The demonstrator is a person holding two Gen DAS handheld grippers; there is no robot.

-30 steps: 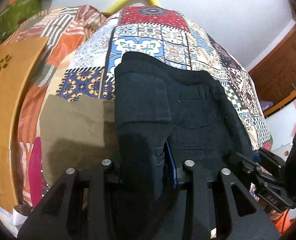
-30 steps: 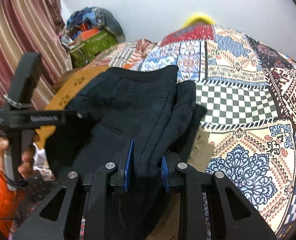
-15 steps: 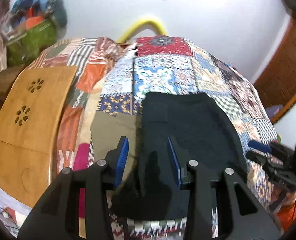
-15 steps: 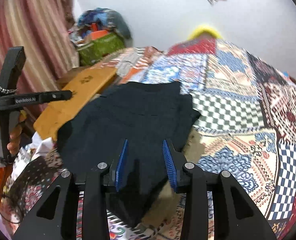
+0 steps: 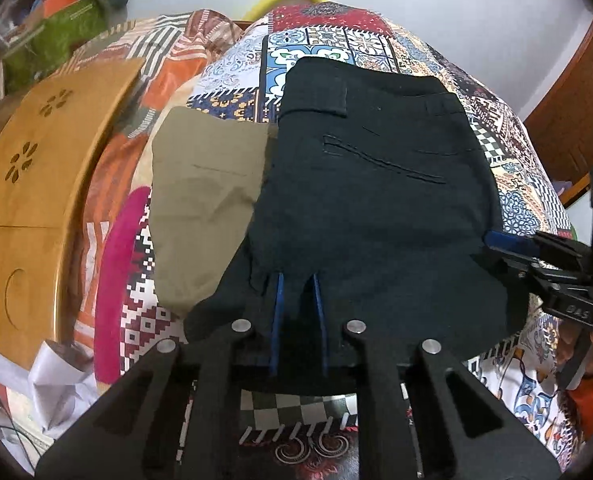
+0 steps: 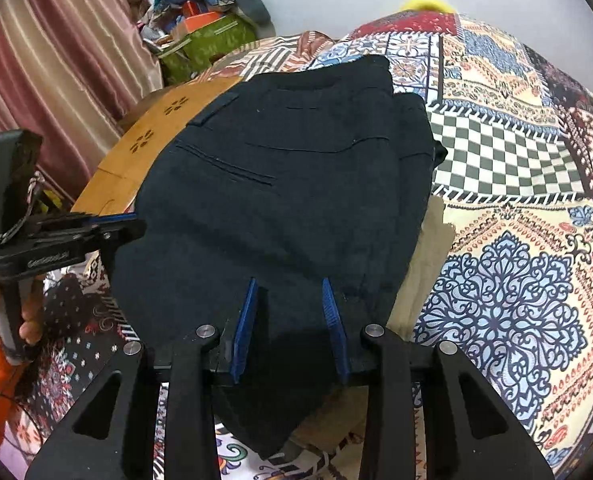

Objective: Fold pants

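Folded black pants (image 5: 376, 200) lie flat on a patchwork bedspread (image 5: 324, 40), back pockets up, overlapping a khaki garment (image 5: 204, 184). My left gripper (image 5: 297, 280) sits at the pants' near edge on the left, its blue pads drawn close together with black cloth pinched between them. In the right wrist view the same pants (image 6: 288, 180) fill the middle. My right gripper (image 6: 289, 286) rests over their near edge, its jaws closing but still wide apart. Flat black cloth lies between the pads without being pressed.
A wooden lap table (image 5: 36, 160) lies left of the garments, also visible as the wooden lap table (image 6: 156, 140). A green bag (image 6: 212, 40) and piled clothes sit by the striped curtain (image 6: 56, 60). A hand (image 6: 28, 320) grips the left tool. A brown door (image 5: 576, 92) stands on the right.
A second ago both grippers held raised folds of the black pants. They let go and lifted away, then came back down to the near edge, where the left jaws have shut.
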